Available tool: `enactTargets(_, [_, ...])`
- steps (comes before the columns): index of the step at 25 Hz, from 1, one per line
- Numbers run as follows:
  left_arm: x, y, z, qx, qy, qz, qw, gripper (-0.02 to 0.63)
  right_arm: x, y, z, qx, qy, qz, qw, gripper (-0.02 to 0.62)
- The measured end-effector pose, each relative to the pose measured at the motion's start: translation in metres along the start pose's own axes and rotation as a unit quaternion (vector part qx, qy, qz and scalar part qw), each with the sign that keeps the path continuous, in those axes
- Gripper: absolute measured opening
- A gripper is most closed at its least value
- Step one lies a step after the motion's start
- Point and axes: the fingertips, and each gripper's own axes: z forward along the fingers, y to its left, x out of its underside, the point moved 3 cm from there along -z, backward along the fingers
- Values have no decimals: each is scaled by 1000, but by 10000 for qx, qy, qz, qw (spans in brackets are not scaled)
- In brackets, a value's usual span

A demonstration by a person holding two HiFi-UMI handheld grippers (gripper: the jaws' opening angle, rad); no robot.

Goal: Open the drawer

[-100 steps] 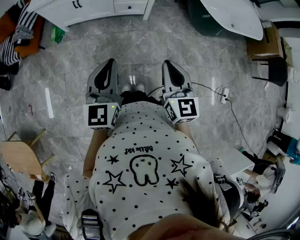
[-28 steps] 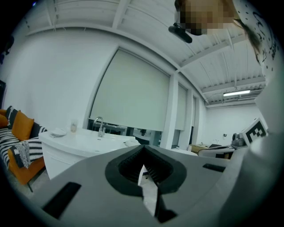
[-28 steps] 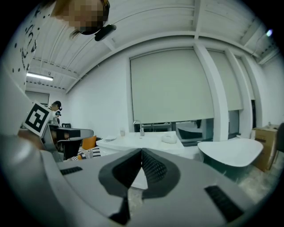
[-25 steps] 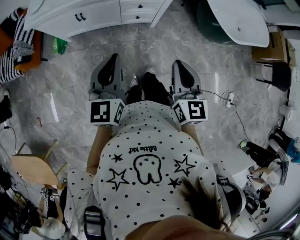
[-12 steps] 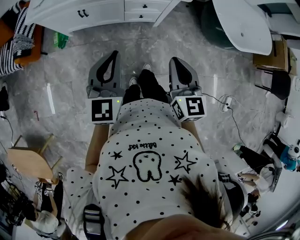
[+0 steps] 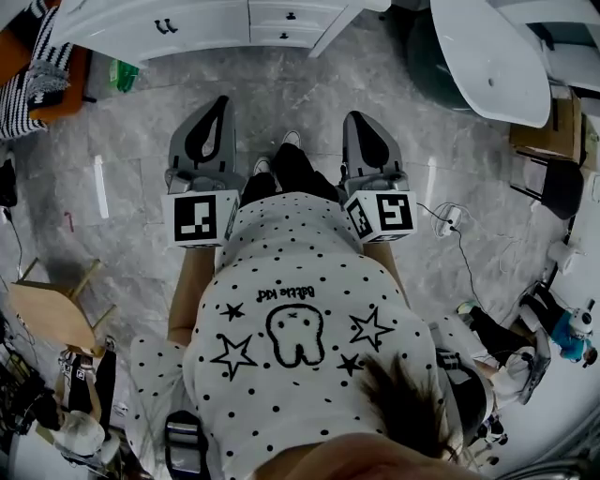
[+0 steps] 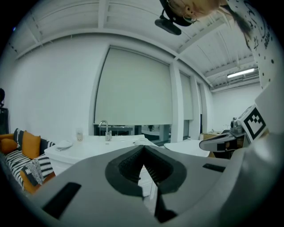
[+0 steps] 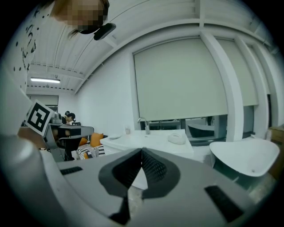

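The white cabinet [image 6: 187, 28] stands at the top of the head view; its drawer fronts [image 6: 281, 15] carry small black handles and all look closed. I hold both grippers level over the grey floor, pointing toward the cabinet and well short of it. The left gripper [image 6: 221, 101] is shut with nothing in it; its tips meet in the left gripper view [image 7: 143, 146]. The right gripper [image 6: 354, 117] is shut and empty too, tips together in the right gripper view [image 8: 142, 150]. Beyond the jaws lies the white countertop [image 7: 88, 148] with a tap [image 8: 144, 125].
A round white table [image 6: 487, 56] stands at the upper right. On the floor to the right lies a cable with a plug block [image 6: 448, 220]. A wooden stool [image 6: 42, 314] is at the left, and an orange sofa with striped cushions [image 6: 37, 66] at the upper left.
The person has stepped forward, so the cabinet sits a little lower and nearer in the head view. Both grippers have travelled along with the body and stay shut.
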Motion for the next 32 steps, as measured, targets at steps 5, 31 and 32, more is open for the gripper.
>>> enactTargets(5, [-6, -13, 18, -133, -207, -275, 9993, 4, -2, -24, 12, -179, -55, -75, 9998, 14])
enactTargets(31, [-14, -12, 99, 150, -296, -614, 9976, 4, -6, -69, 65, -87, 131, 21, 9999, 14])
enactTargets(32, [-16, -6, 103, 173, -292, -616, 9975, 3, -8, -68, 71, -68, 131, 35, 9999, 14])
